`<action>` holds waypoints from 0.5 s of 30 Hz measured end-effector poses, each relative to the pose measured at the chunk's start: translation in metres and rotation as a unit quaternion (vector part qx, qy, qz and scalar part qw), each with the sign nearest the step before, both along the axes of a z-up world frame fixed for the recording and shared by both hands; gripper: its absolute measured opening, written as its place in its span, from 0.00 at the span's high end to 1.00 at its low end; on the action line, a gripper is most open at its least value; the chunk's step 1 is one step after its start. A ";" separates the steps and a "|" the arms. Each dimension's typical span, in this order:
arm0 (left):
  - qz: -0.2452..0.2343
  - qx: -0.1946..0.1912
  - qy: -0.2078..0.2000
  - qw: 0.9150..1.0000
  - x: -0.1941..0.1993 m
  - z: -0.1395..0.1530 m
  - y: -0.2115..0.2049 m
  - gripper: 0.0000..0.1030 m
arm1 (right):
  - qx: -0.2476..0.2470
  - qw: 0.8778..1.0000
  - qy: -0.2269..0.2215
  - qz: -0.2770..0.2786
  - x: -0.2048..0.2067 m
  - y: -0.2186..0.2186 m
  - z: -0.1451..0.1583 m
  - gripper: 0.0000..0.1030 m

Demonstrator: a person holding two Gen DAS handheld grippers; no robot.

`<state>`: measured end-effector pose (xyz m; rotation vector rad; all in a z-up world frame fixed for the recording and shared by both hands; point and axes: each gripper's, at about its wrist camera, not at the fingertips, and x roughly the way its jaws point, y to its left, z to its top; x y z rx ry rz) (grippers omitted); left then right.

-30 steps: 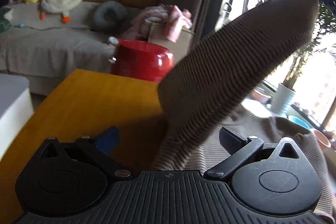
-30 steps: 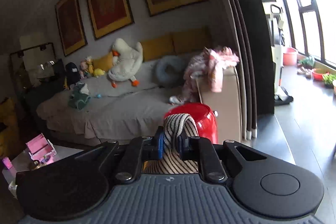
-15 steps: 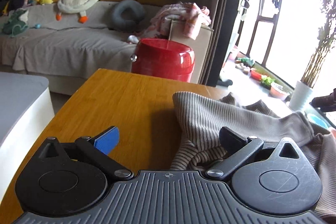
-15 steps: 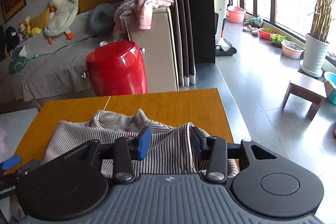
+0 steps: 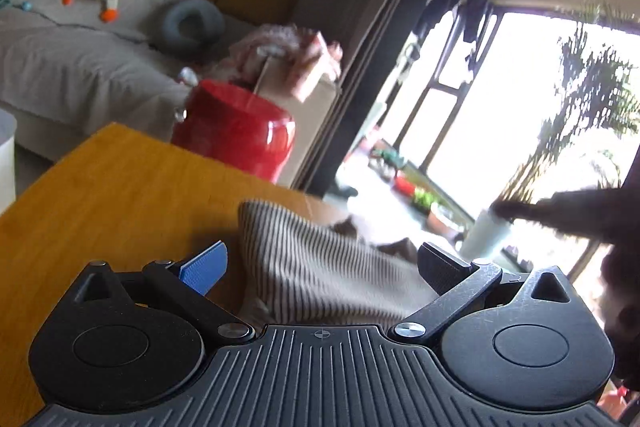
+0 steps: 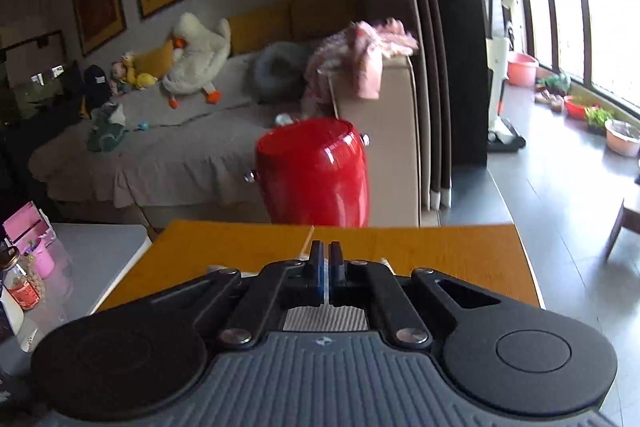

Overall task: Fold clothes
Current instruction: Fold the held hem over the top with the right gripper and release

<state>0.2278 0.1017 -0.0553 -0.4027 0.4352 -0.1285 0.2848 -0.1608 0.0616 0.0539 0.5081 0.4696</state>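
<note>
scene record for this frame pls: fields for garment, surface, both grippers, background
garment: striped garment, lying crumpled on the table
surface: wooden table
left gripper: open, garment lying between its fingers, pads not pressing it
right gripper: shut, jaws have just been closing, nothing seen between the tips; a strip of striped cloth shows beneath them
background: red stool beyond the table's far edge, sofa with plush goose

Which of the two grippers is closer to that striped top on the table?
Left. The left gripper stands open with the striped top between its fingers; the right gripper, shut, sits just above it.
</note>
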 end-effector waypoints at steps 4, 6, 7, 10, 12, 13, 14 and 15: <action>0.026 0.120 0.000 0.992 -0.007 0.008 -0.012 0.00 | -0.065 0.998 -0.014 -0.015 -0.001 -0.003 -0.006 0.87; 0.022 0.195 -0.012 0.981 -0.010 0.013 -0.022 0.00 | -0.052 0.998 0.020 -0.028 0.003 -0.017 -0.024 0.83; 0.014 0.227 -0.016 0.974 -0.010 0.014 -0.026 0.00 | -0.040 0.998 0.037 -0.036 0.004 -0.025 -0.036 0.82; -0.026 0.298 -0.012 0.954 -0.002 0.010 -0.040 0.00 | 0.005 0.997 0.069 -0.046 0.001 -0.044 -0.069 0.75; -0.049 0.330 -0.008 0.943 0.004 0.006 -0.050 0.00 | 0.039 0.995 0.076 -0.047 -0.005 -0.053 -0.089 0.71; -0.059 0.347 -0.006 0.936 0.007 0.003 -0.055 0.00 | 0.053 0.995 0.075 -0.047 -0.009 -0.056 -0.100 0.69; -0.064 0.365 -0.004 0.929 0.008 0.000 -0.059 0.00 | 0.061 0.994 0.074 -0.046 -0.012 -0.057 -0.108 0.68; -0.063 0.384 -0.001 0.921 0.010 -0.004 -0.063 0.00 | 0.067 0.994 0.072 -0.045 -0.014 -0.059 -0.111 0.68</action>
